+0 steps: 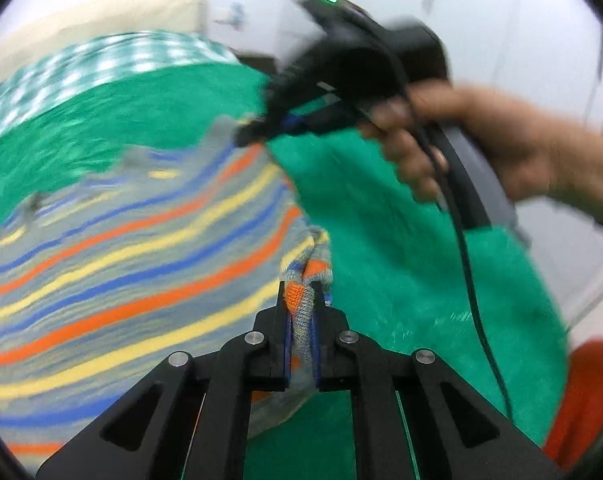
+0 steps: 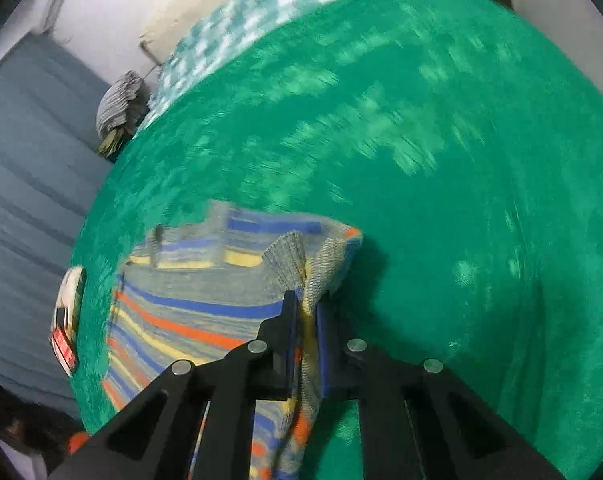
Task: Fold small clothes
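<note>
A small knitted garment (image 1: 133, 248) striped in grey, orange, yellow and blue lies on a green fleece cover (image 1: 401, 248). My left gripper (image 1: 303, 292) is shut on a bunched edge of it at the garment's right side. Farther back in the left wrist view, the right gripper (image 1: 253, 134), held by a hand (image 1: 481, 152), pinches another edge. In the right wrist view the striped garment (image 2: 205, 300) spreads to the left, and my right gripper (image 2: 306, 304) is shut on a raised fold at its right corner. The picture is blurred.
The green cover (image 2: 421, 160) spreads over a surface with a teal checked cloth (image 2: 261, 12) at its far end. A folded grey striped item (image 2: 119, 104) sits by the far left edge. A small white and red object (image 2: 67, 320) lies at the left edge. Grey floor (image 2: 21, 160) runs alongside.
</note>
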